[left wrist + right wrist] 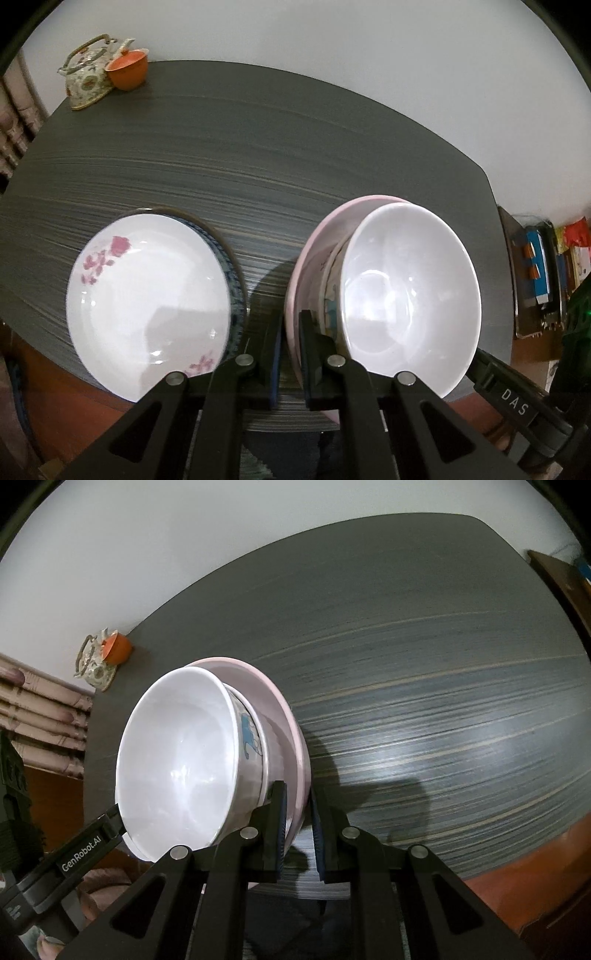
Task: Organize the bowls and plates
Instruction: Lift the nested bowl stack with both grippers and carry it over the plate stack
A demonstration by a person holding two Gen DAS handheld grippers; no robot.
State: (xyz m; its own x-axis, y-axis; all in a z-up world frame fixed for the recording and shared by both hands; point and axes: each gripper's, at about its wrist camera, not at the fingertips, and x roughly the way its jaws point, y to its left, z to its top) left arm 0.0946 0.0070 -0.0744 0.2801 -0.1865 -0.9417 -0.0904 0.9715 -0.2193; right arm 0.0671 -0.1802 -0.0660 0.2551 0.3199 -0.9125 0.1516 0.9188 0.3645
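A: Where's the pink plate (314, 258)?
B: Lifted over the worktop (258, 155), white bowl (406, 295) riding on it. The left claw (290, 354) is clenched on its near rim; the right claw (297, 834) pinches the opposite rim.
A: And the flowered plate (147, 306)?
B: Just left of the pink plate, stacked on a blue-rimmed one (236, 280)

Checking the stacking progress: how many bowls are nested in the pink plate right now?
2: the plain white bowl on top, and a patterned bowl under it, both in the pink plate held by the left gripper and right gripper. More could be hidden.
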